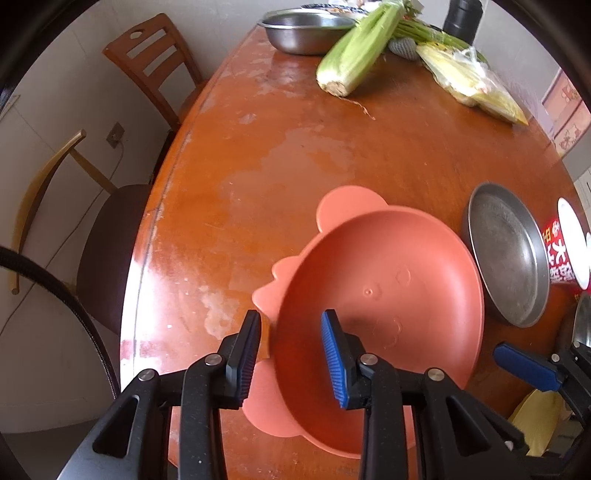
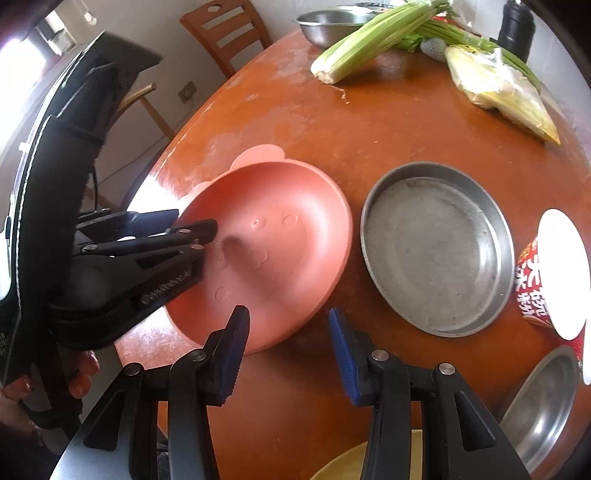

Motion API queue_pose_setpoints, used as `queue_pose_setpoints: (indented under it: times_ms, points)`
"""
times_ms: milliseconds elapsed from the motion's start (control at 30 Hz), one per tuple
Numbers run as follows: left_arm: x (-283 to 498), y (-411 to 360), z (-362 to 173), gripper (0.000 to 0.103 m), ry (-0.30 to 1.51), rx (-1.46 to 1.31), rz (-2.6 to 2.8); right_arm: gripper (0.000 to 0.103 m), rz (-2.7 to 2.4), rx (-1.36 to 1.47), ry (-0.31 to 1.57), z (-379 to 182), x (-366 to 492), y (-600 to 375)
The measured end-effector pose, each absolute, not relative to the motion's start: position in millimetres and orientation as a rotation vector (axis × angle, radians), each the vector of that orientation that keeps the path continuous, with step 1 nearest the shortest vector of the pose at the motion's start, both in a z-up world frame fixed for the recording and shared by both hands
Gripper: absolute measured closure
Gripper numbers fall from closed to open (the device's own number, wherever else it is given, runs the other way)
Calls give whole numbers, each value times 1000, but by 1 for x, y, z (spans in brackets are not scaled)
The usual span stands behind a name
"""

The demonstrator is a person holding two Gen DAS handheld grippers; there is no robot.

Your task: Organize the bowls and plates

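Now: pink plate [image 1: 380,295] sits near the bench [image 1: 295,147] edge, lobed ear tabs sticking out from under its rim. It looks tipped, right side higher, though I cannot tell if it is clear of the bench.

Left gripper [image 1: 291,317]: points steeply down at the plate's near-left rim. Fingers are apart and straddle that rim, one pad outside, one over the plate's inside. A gap shows on both sides, so no grip. A hand [image 2: 81,376] holds its handle.

Right gripper [image 2: 288,310]: hovers just off the plate's near-right rim. Fingers are parted with only bare bench between them.

Relative to the plate:
- steel pan [image 2: 436,247] just to the right, apart from it, empty
- noodle cup [image 2: 532,280] beyond the pan
- second steel dish [image 2: 539,406] right and nearer
- celery [image 1: 358,55], steel bowl [image 1: 306,33] and plastic bag [image 1: 476,85] well apart on the far side
- chair [image 1: 155,62] off the bench, far left
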State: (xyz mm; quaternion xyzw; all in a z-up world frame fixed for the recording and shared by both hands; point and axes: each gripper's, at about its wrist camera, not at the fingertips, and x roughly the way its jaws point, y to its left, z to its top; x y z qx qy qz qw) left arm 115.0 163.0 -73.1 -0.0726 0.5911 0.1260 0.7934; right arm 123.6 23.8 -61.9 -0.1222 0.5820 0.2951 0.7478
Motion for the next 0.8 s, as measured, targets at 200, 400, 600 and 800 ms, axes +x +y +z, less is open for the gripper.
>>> queue_pose_setpoints:
  times_ms: [200, 400, 600, 800]
  points:
    - [106, 178, -57, 62, 1240, -179, 328, 54, 648, -240, 1239, -46, 120, 10]
    - [93, 177, -27, 61, 1190, -170, 350, 52, 652, -223, 1199, -27, 114, 0]
    - [81, 159, 6, 57, 1136, -164, 316, 47, 654, -202, 1174, -12, 106, -12]
    - [70, 131, 24, 52, 1114, -140, 266, 41, 637, -192, 1143, 2, 93, -34]
